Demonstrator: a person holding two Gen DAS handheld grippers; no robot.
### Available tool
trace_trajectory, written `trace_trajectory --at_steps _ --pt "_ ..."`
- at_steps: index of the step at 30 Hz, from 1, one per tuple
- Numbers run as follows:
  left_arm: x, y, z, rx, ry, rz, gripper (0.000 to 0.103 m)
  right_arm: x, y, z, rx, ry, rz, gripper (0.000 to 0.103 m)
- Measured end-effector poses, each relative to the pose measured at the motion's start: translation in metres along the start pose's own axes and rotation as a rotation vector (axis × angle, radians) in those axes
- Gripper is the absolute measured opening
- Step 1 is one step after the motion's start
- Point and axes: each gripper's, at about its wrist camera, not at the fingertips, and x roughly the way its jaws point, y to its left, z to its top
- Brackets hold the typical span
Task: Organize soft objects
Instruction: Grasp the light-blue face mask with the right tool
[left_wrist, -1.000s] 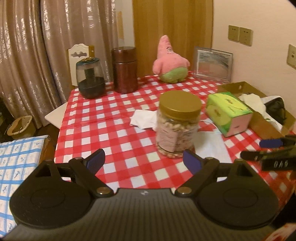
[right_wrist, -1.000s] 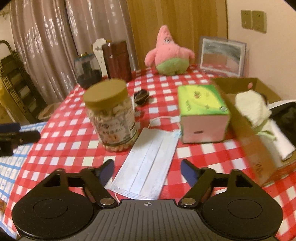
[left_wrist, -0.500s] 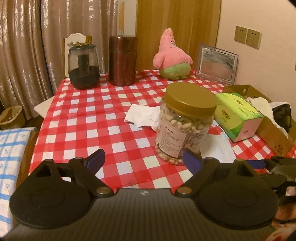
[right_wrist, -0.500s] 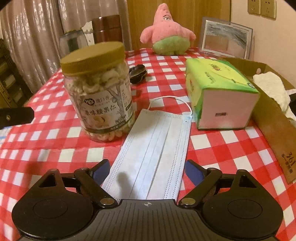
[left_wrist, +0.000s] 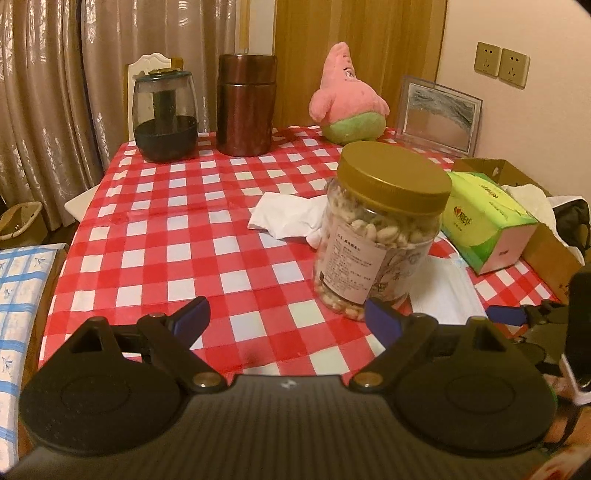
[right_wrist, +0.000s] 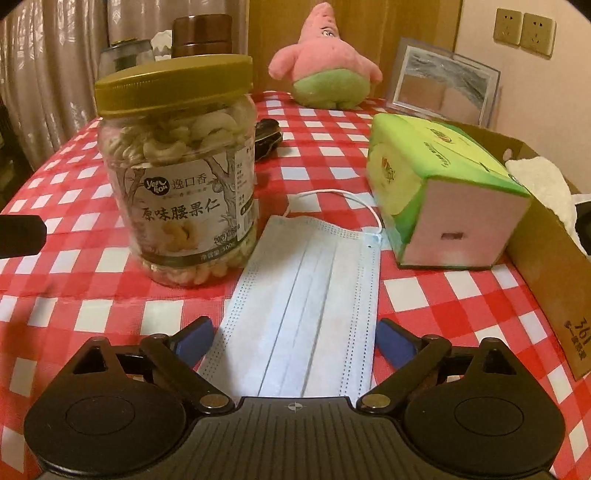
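Blue mask (right_wrist: 306, 295) lies flat between your right tool's (right_wrist: 295, 338) opening jaws; nothing is gripped yet. Your left tool (left_wrist: 286, 314) waits wide and empty. Next, I'd judge: lower, pinch, carry it to the box (right_wrist: 546, 236) on the right.

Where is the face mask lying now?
In the right wrist view the mask lies flat on the tablecloth, between the nut jar and the tissue box.

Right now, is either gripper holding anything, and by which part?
Nothing is held. The left gripper is open over bare cloth; the right gripper's jaws are opening, straddling the mask's near end without pinching it.
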Motion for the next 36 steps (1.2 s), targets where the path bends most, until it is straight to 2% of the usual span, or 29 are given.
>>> trace_trajectory --at_steps 4,6,12,14,18,19,20,23,28,36 --pt "0.001 -0.001 0.0 0.0 0.004 -0.006 0.09 0.002 -0.001 0.004 0.012 0.014 0.003 0.093" --pt "0.002 -0.002 -0.001 0.005 0.009 -0.006 0.09 0.0 -0.002 0.004 0.008 0.015 0.0 0.089" --pt "0.003 -0.005 -0.002 0.014 0.016 -0.008 0.09 -0.006 -0.008 0.002 -0.017 0.01 -0.015 0.064" --pt "0.003 -0.006 -0.002 0.019 0.02 -0.007 0.09 -0.008 -0.011 0.002 -0.02 0.011 -0.016 0.052" --pt "0.004 -0.006 -0.002 0.026 0.03 -0.002 0.09 -0.013 -0.02 0.004 -0.012 0.028 0.021 0.041" --pt "0.004 -0.007 -0.002 0.029 0.032 0.001 0.09 -0.016 -0.02 0.004 -0.019 0.029 0.029 0.033" --pt "0.004 -0.006 -0.002 0.031 0.035 -0.001 0.09 -0.019 -0.021 0.004 -0.025 0.029 0.029 0.02" --pt "0.004 -0.006 -0.003 0.031 0.042 -0.003 0.09 -0.028 -0.027 0.003 -0.029 0.031 0.045 0.012" --pt "0.001 -0.005 -0.002 0.033 0.042 -0.002 0.09 -0.049 -0.036 0.006 -0.078 0.004 0.083 0.004" --pt "0.003 0.003 0.001 0.093 0.058 -0.025 0.09 -0.074 -0.059 0.032 -0.154 -0.066 0.153 0.003"
